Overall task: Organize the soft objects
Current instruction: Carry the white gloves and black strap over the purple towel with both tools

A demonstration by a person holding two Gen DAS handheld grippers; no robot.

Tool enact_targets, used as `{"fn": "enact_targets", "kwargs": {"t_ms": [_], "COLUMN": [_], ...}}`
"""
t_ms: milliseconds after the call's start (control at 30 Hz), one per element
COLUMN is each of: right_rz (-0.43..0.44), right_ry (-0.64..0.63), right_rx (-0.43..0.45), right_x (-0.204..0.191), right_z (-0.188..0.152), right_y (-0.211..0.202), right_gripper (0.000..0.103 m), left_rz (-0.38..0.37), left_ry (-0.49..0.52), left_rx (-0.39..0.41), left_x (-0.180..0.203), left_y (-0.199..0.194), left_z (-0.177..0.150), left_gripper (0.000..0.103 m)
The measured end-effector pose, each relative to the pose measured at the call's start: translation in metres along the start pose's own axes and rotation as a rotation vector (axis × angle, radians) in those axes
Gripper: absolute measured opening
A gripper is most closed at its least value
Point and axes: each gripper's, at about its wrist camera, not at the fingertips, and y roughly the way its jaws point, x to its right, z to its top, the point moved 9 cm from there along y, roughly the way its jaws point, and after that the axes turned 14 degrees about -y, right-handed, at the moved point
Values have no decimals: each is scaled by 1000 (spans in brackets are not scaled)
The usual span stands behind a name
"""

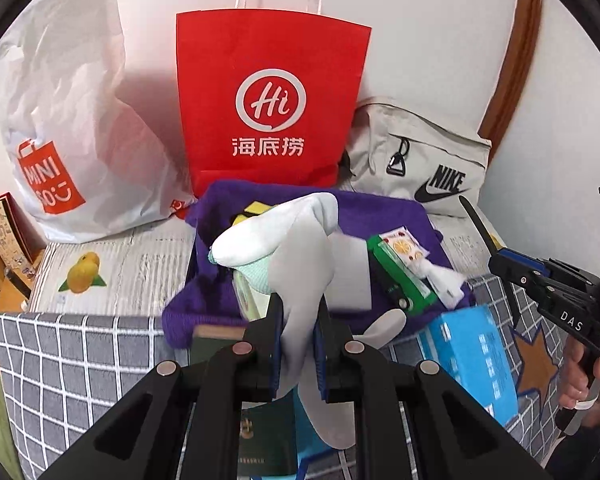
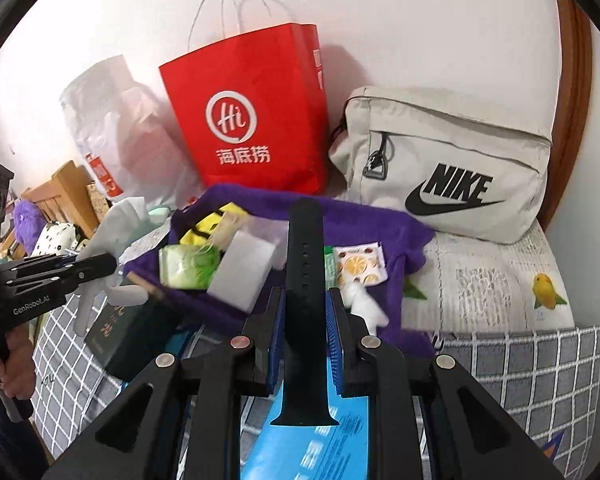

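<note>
Red bag (image 1: 272, 100), Nike pouch (image 2: 452, 164).

Each fisheye sits just behind its own tongs, looking forward and steeply down along them onto a bed, close above the purple cloth (image 1: 380, 208). Both views share that cloth, the red bag (image 1: 268, 100) and the Nike bag (image 2: 448, 168) against the wall. The left view catches the right tongs (image 1: 476, 224) at its right edge; the right view catches the left tongs (image 2: 108, 262) at its left edge.
</note>
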Motion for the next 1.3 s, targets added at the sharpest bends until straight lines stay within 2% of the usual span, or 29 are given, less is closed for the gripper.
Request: {"fn": "enact_targets", "kwargs": {"t_ms": [333,600,900,1300], "right_rz": [-7,7,3,66], "right_ry": [-3,-16,-21,-24], "right_rx": [5,9,-80,-202], "right_x": [15,17,21,10], "right_z": [31,49,32,7], "right_y": [29,52,93,136], "right_gripper": [20,20,20,21], "left_rz": [2,7,45,15], "left_ry": [-7,-18,-16,-51], "left_rx": [-8,-24,-91,-122], "left_x": [8,9,2,-8], "left_y": [27,53,91,103], "left_z": [32,45,36,33], "left_gripper": [13,13,13,13]}}
